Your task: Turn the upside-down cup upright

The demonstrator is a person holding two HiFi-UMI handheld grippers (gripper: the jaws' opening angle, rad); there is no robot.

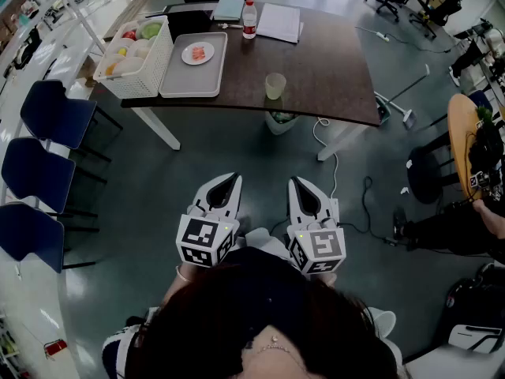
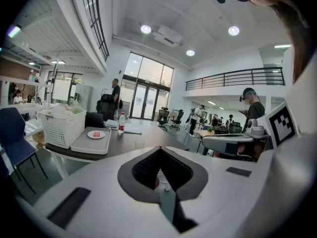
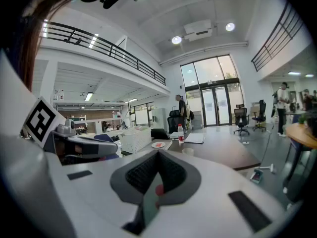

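A pale translucent cup (image 1: 274, 85) stands near the front edge of the dark table (image 1: 331, 69); it shows small in the left gripper view (image 2: 139, 144) and the right gripper view (image 3: 188, 151). I cannot tell which way up it is. Both grippers are held close to the person's body above the floor, well short of the table. The left gripper (image 1: 234, 177) (image 2: 159, 148) is shut with nothing in it. The right gripper (image 1: 293, 180) (image 3: 158, 152) is also shut and empty, side by side with the left.
On the table's left are a white basket (image 1: 138, 58) of food items and a grey tray (image 1: 193, 81) with a small plate (image 1: 197, 52). A bottle (image 1: 249, 20) and papers (image 1: 279, 22) lie at the back. Blue chairs (image 1: 55, 113) line the left; cables (image 1: 327, 136) trail on the floor.
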